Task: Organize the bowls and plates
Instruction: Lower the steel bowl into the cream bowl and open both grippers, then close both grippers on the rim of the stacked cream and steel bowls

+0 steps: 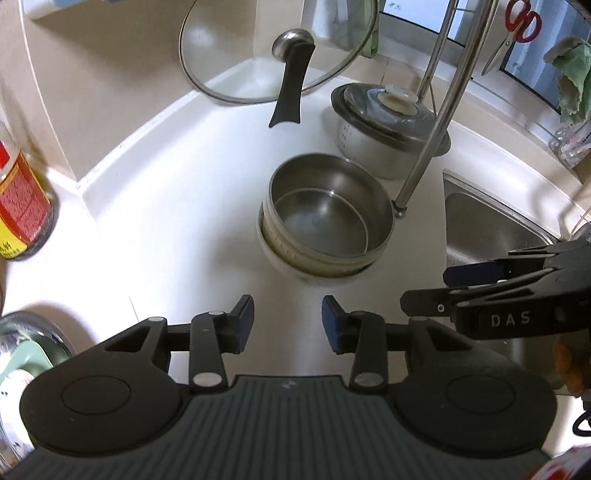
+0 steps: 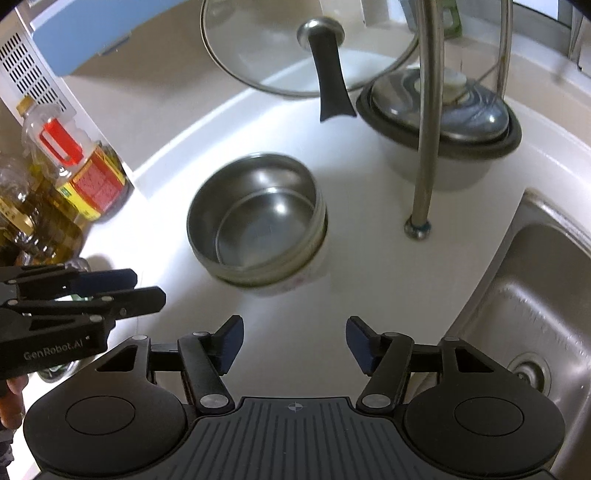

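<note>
Nearest the left wrist camera, the left gripper (image 1: 288, 319) hangs over the white table (image 1: 177, 206) with its blue-padded fingers (image 1: 246, 308) parted and nothing between them. In the right wrist view the right gripper (image 2: 294, 338) sits the same way, its fingers (image 2: 232, 332) spread wider, also grasping nothing. Each gripper shows at the edge of the other's view, side by side above the table.

Just ahead of both stands the stack of bowls: a steel bowl (image 1: 327, 206) nested inside a white bowl (image 1: 280, 258), whose pale wall shows under the steel rim. The steel bowl is empty, with only a shiny base ring visible inside. The stack rests on the table, apart from both pairs of fingers, left of the sink (image 1: 491, 229).

Behind the stack a white pot (image 1: 376, 147) stands closed under a steel lid with a pale knob; its contents are hidden. A glass lid (image 1: 236, 48) with a black handle leans against the back wall. A metal pole (image 1: 439, 122) rises from the table between the pot and the sink. The sink basin looks empty, with its drain visible in the right wrist view.

On the left, an oil bottle (image 2: 88, 173) with a red handle and a red and yellow label holds yellow oil. Red scissors (image 1: 521, 20) and a green cloth (image 1: 570, 74) hang at the upper right.
</note>
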